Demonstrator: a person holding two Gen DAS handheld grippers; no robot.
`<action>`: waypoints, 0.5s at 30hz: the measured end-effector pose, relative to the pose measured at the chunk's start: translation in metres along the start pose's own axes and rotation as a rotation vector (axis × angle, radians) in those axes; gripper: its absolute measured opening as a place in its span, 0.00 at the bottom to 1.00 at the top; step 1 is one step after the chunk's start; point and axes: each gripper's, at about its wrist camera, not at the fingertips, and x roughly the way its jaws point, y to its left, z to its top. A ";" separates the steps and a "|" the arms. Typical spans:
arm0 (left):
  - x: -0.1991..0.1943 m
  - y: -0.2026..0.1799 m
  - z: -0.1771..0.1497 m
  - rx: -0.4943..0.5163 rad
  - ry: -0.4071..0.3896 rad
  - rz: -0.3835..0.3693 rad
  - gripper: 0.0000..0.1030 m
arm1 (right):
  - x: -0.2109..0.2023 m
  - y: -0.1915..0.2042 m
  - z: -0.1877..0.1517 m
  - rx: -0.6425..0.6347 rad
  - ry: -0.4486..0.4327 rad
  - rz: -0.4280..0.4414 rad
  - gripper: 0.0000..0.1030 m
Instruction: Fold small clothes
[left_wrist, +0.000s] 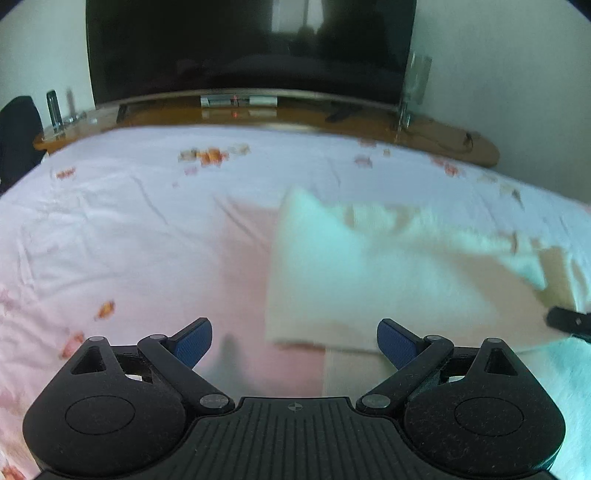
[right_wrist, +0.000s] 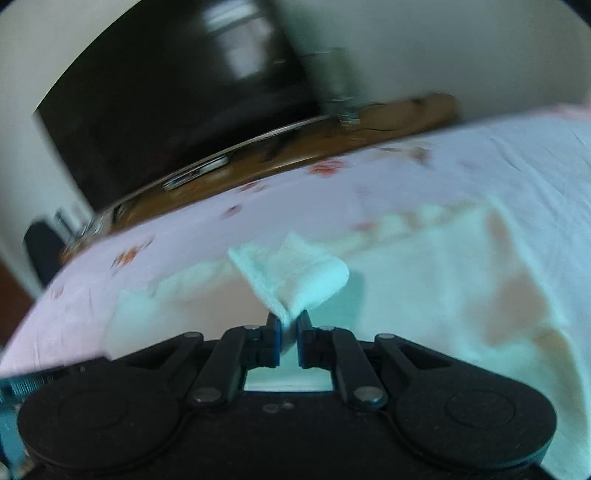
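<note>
Left tongs (left_wrist: 294, 343): spread wide, empty | right tongs (right_wrist: 288, 328): clamped on pale garment (right_wrist: 295, 273) fold

A garment (left_wrist: 369, 273) is lying on the bed (left_wrist: 129, 221), right of the left hand-held gripper (left_wrist: 294, 343) and ahead of it. A fold of it is sitting between the fingers of the right hand-held gripper (right_wrist: 288, 325). Behind the bed a shelf (left_wrist: 303, 118) is running, with a TV (left_wrist: 251, 48) standing on it.

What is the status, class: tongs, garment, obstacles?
Left tongs open, empty. Right tongs shut on pale garment, fold pinched, rest lying on floral bedsheet. Nothing in the way.
</note>
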 end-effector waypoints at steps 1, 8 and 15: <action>-0.001 -0.001 -0.003 0.007 0.004 0.000 0.93 | 0.002 -0.008 -0.003 0.010 0.024 -0.018 0.18; 0.004 0.008 -0.015 0.006 0.000 0.043 0.92 | -0.008 -0.020 0.006 0.022 -0.035 -0.059 0.27; 0.003 0.011 -0.015 0.040 -0.047 0.027 0.54 | -0.021 -0.035 0.005 0.031 -0.083 -0.086 0.07</action>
